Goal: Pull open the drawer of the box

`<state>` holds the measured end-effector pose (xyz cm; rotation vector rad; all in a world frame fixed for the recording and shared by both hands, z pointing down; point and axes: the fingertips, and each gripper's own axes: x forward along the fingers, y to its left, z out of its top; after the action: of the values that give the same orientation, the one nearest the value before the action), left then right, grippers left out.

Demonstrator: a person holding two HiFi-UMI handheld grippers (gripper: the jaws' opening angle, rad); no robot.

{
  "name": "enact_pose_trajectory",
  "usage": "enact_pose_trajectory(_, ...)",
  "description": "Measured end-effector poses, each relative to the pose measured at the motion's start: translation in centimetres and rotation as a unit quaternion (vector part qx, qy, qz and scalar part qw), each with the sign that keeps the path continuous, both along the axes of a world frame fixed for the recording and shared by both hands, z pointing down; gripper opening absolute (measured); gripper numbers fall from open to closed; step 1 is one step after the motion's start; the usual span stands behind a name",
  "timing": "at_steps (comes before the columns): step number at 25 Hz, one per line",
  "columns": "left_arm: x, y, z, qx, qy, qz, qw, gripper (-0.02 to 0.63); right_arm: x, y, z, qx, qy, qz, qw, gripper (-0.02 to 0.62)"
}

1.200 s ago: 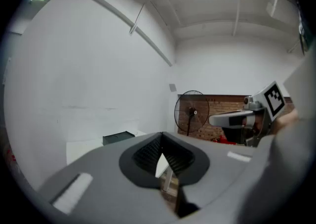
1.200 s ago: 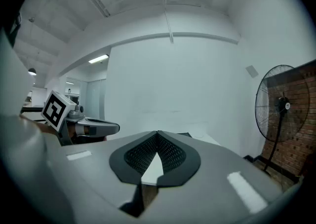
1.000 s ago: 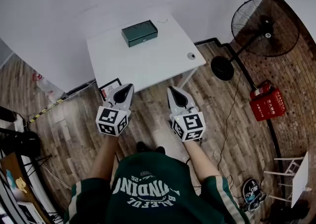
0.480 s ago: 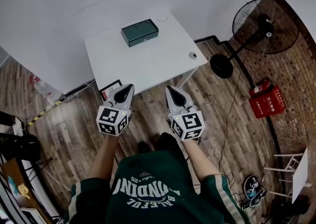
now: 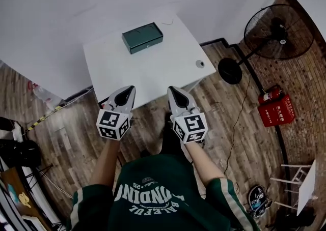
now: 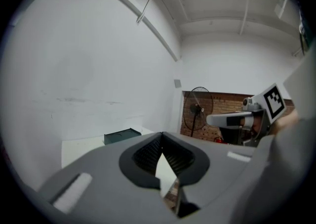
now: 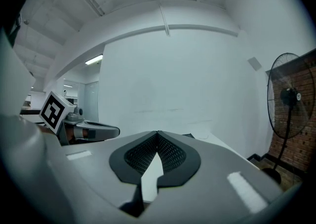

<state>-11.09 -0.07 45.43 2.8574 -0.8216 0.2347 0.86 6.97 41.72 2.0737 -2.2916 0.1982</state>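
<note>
Green box (image 5: 142, 37) sits on the white table's (image 5: 153, 75) far side, well apart from the left gripper (image 5: 131, 89) and right gripper (image 5: 171, 90), both pressed together, empty.

Looking steeply down from overhead on white table (image 5: 153, 69); low and level from left gripper (image 5: 130, 89) and right gripper (image 5: 171, 90) near its front edge, all sharing fan (image 5: 277, 26).
</note>
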Motion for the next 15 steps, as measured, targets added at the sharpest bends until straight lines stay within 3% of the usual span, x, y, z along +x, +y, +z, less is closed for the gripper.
enact_pose_trajectory(15, 6.8, -15.4, 1.0, -0.023, -0.012, -0.126, 0.9916, 0.052, 7.6, -19.8, 0.7, -0.017, 0.009, -0.130, 0.991, 0.002)
